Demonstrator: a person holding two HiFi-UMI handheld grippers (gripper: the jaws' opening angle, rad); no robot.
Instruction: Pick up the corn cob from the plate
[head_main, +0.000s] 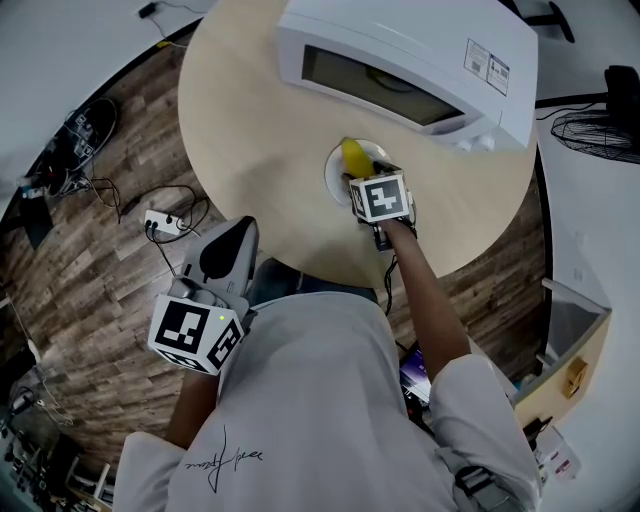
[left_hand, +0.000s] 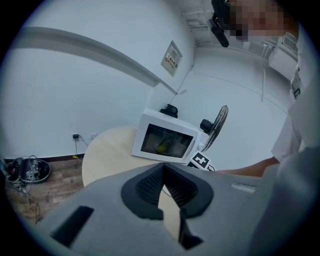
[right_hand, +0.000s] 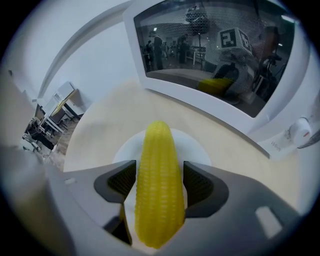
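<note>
Head view, corn cob (head_main: 352, 153): on the white plate (head_main: 335, 172), which sits toward the far edge of the round desk (head_main: 250, 130), just in front of the microwave (head_main: 400, 60).
Head view, right gripper (head_main: 360, 172): reaches over the plate from the near side, with its tips at the cob.
Head view, left gripper (head_main: 243, 224): held at the desk's near left edge, well away from the plate.
Left gripper view, left gripper (left_hand: 163, 166): the jaws are drawn together at the tips with nothing between them, pointing across the desk toward the microwave.
Right gripper view, right gripper (right_hand: 159, 180): the jaws are closed onto the corn cob (right_hand: 157, 195), one ribbed pad against each side. The cob runs lengthwise between them, its tip toward the microwave (right_hand: 215, 50).
Right gripper view, plate (right_hand: 197, 147): shows beneath and past the cob's tip. I cannot tell whether the cob has left it.
Risk, slipping: the cob is round and tapered, so it may slide forward out of the pads if the tip dips during the lift.
Risk, rolling: with only two lines of contact, a light squeeze could let the cob twist and drop.
Risk, plate: a dropped cob, or a jaw catching the rim, could knock the plate across the desk.
Risk, microwave: it stands close ahead, so a forward swing could hit it with the cob's tip.
</note>
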